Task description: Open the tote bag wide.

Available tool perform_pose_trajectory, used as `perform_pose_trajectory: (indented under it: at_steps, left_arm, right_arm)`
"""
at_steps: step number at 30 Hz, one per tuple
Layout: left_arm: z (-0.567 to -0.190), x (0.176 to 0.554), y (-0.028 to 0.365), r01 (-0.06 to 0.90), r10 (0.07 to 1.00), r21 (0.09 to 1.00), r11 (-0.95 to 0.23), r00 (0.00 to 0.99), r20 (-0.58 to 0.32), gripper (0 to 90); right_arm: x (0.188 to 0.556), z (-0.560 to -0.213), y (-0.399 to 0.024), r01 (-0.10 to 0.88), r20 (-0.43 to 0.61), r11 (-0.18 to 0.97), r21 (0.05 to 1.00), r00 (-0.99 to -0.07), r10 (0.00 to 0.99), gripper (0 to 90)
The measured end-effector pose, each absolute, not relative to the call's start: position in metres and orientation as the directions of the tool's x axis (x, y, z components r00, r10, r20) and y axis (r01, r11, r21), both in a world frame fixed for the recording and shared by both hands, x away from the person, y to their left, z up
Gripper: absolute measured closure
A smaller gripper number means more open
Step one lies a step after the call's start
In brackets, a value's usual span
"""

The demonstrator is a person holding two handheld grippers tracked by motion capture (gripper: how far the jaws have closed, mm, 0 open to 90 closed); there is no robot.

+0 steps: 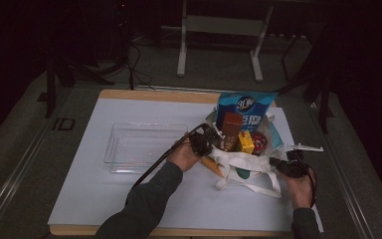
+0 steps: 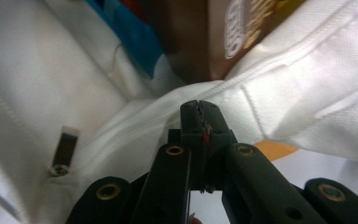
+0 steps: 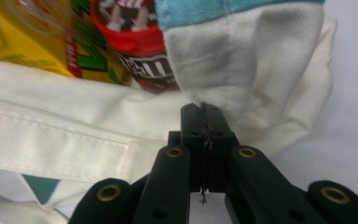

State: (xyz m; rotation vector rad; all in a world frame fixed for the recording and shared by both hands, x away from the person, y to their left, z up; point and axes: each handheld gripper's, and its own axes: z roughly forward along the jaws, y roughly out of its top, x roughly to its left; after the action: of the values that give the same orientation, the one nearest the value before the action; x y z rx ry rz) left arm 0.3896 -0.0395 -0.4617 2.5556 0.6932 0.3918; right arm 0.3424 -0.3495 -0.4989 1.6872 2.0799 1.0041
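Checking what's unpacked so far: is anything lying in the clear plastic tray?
No, the clear tray has nothing in it; the snacks sit in the white bag.

Room's dim on my feed. White tabletop [image 1: 104,199] with wood edge, grey carpet floor [image 1: 25,129] around it. White metal stand legs [image 1: 181,55] behind, black cables [image 1: 137,64] on the floor, dark curtain at back.
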Motion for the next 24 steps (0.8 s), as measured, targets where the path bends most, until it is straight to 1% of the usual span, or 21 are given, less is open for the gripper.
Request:
perform_pose_trajectory:
  at_steps: [3,6,8,9,10,12,15,18,20,22,24]
  left_arm:
    - [-0.464,0.392,-0.040,0.424,0.554,0.495,-0.758,0.820,0.146,90.0]
    - [-0.464,0.392,-0.039,0.423,0.555,0.499,-0.756,0.819,0.147,89.7]
    - [-0.462,0.392,-0.037,0.419,0.555,0.519,-0.745,0.821,0.133,89.4]
    - [-0.461,0.392,-0.034,0.421,0.556,0.531,-0.735,0.823,0.118,87.3]
    - [-0.458,0.391,-0.031,0.416,0.554,0.547,-0.726,0.826,0.106,87.3]
    - [-0.451,0.389,-0.026,0.397,0.541,0.570,-0.720,0.835,0.102,81.1]
    - [-0.441,0.386,-0.019,0.379,0.536,0.603,-0.702,0.839,0.097,76.9]
    - [-0.430,0.385,-0.012,0.368,0.537,0.633,-0.681,0.839,0.090,73.9]
    - [-0.425,0.385,-0.007,0.369,0.544,0.644,-0.671,0.835,0.088,72.8]
    - [-0.420,0.386,-0.002,0.363,0.548,0.659,-0.659,0.831,0.090,70.9]
    - [-0.416,0.387,0.002,0.359,0.557,0.667,-0.652,0.825,0.100,69.5]
  right_arm:
    - [0.345,-0.505,-0.349,0.754,0.195,0.080,0.652,-0.269,0.943,89.6]
    - [0.346,-0.504,-0.349,0.759,0.198,0.078,0.646,-0.266,0.943,89.3]
    - [0.345,-0.502,-0.349,0.754,0.191,0.085,0.651,-0.271,0.944,89.0]
    - [0.343,-0.498,-0.349,0.745,0.187,0.091,0.661,-0.280,0.942,87.5]
    - [0.343,-0.498,-0.349,0.745,0.187,0.091,0.661,-0.280,0.942,87.5]
    - [0.340,-0.493,-0.350,0.735,0.182,0.097,0.672,-0.290,0.940,84.1]
    - [0.337,-0.485,-0.353,0.720,0.180,0.091,0.687,-0.290,0.940,79.3]
    - [0.334,-0.475,-0.356,0.706,0.168,0.087,0.703,-0.283,0.944,76.3]
    - [0.332,-0.468,-0.359,0.696,0.164,0.081,0.714,-0.278,0.946,71.7]
    - [0.332,-0.461,-0.361,0.686,0.159,0.077,0.723,-0.273,0.949,68.9]
    - [0.331,-0.454,-0.363,0.670,0.147,0.078,0.739,-0.272,0.951,63.5]
